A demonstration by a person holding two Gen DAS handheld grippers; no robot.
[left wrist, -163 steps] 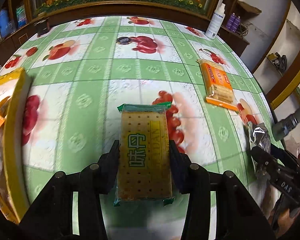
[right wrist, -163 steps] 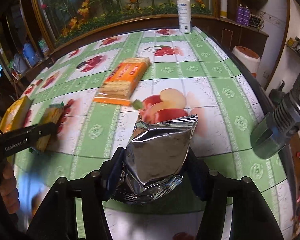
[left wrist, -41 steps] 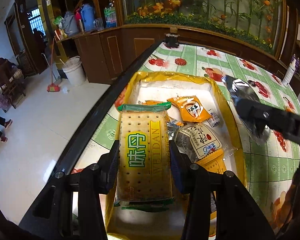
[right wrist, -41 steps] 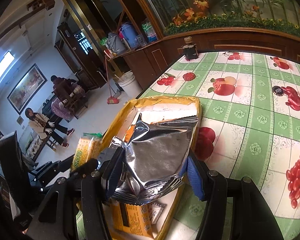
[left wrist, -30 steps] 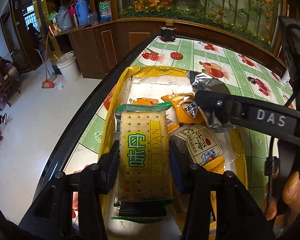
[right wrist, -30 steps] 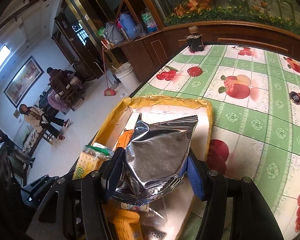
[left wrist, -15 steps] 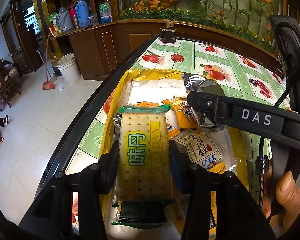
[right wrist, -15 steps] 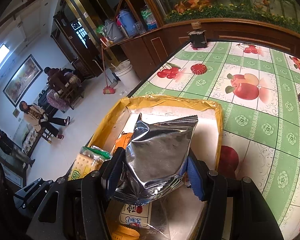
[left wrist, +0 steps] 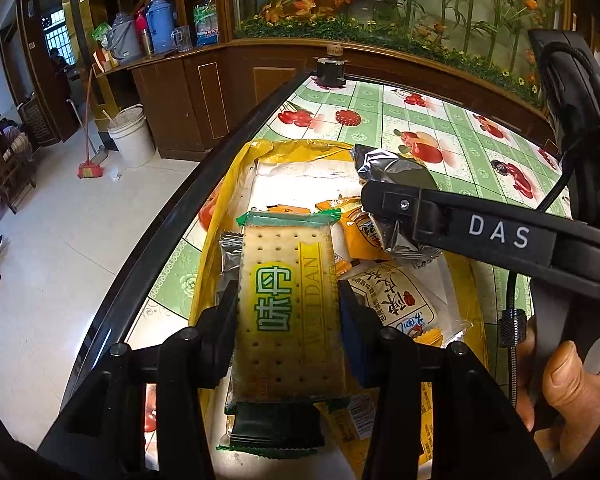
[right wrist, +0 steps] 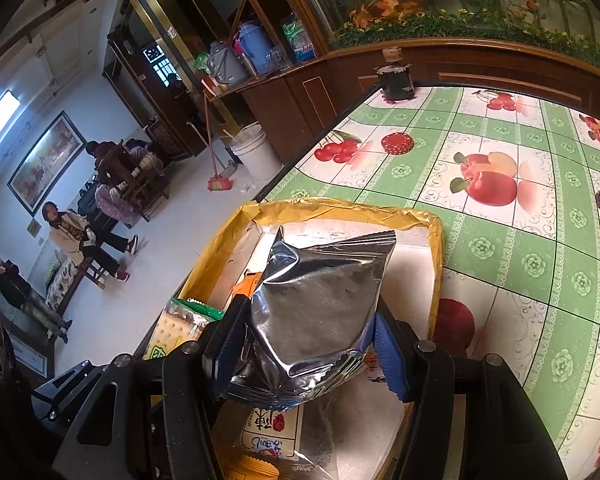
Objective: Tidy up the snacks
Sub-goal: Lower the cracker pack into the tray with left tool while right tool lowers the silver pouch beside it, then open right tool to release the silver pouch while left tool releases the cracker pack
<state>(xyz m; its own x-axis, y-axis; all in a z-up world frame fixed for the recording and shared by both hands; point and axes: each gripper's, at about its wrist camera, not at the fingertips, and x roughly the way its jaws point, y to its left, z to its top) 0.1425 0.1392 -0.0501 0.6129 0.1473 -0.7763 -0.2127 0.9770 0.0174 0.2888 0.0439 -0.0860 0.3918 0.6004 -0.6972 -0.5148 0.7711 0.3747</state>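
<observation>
Left wrist view first, from the left side of the frame to the right: at the left edge were the pale floor and a white bucket, and the dark rim of the table ran diagonally from lower left to upper centre. In the lower centre the left gripper pointed forward and down over the yellow tray, its two fingers closed narrow on the sides of the cracker pack, which stood lengthwise between them above the other snacks. Just right of it lay a white snack bag and an orange packet inside the tray. In the centre right the right gripper reached in from the right edge, nearly level, holding the silver bag over the far half of the tray. At the lower right corner the person's right hand was wrapped around the handle, thumb toward the camera.

Right wrist view: at the left were seated people and a framed picture on the wall. In the lower left the cracker pack showed above the near left corner of the tray. In the centre the right gripper tilted downward, its fingers pressed against both sides of the silver bag, which hung above the tray, not touching its floor as far as I could tell. On the right the green fruit-pattern tablecloth filled the frame.
</observation>
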